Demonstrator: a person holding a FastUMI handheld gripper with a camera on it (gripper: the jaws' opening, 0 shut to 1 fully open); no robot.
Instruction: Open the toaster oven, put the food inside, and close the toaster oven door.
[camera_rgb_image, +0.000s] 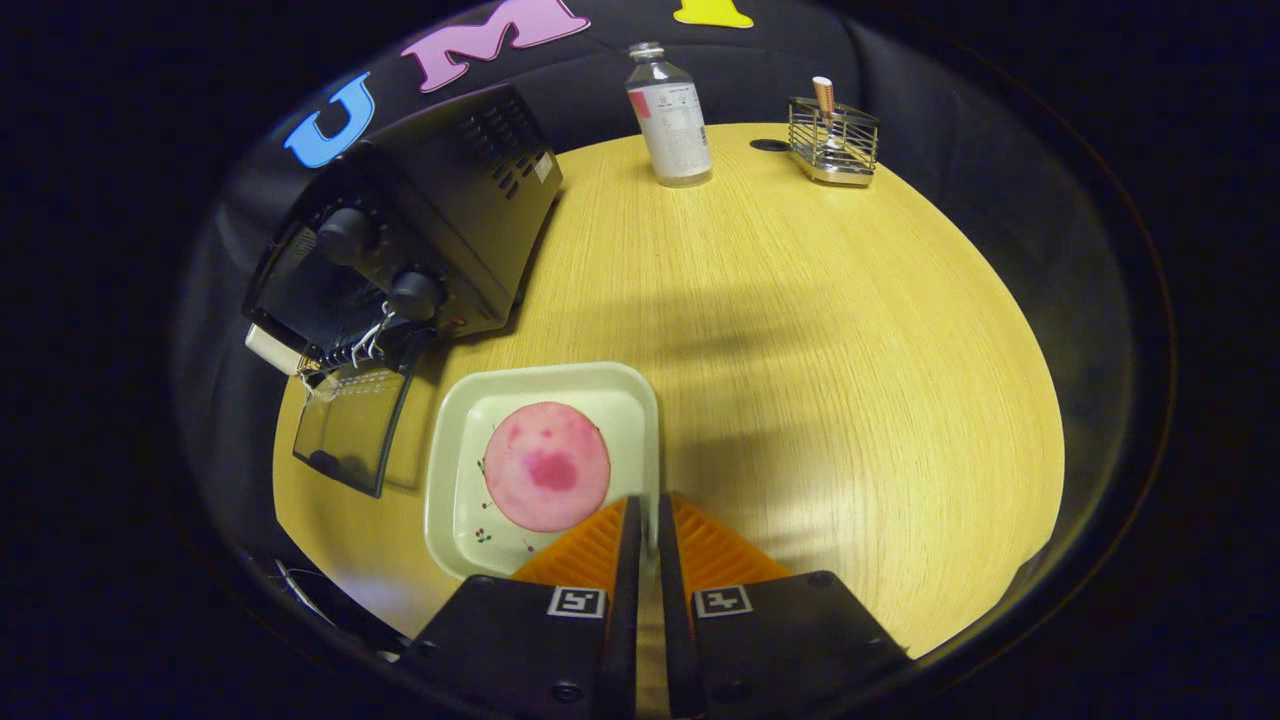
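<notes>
A black toaster oven (440, 230) with two knobs stands on the round wooden table, to the left of and beyond the fingers. Its glass door (352, 440) hangs folded down and open. Beside the door lies a pale green square tray (540, 385), and on it rests a round pink slice of food (546, 466). My gripper (647, 500) has its orange fingers (600, 545) drawn almost together over the tray's near right rim, which runs into the narrow gap between them. It is shut on that rim.
A clear bottle (670, 120) with a label stands at the table's far side. To its right is a small wire basket (832, 140) holding a stick-like item. Bare yellow tabletop (850, 350) spreads to the right of the tray.
</notes>
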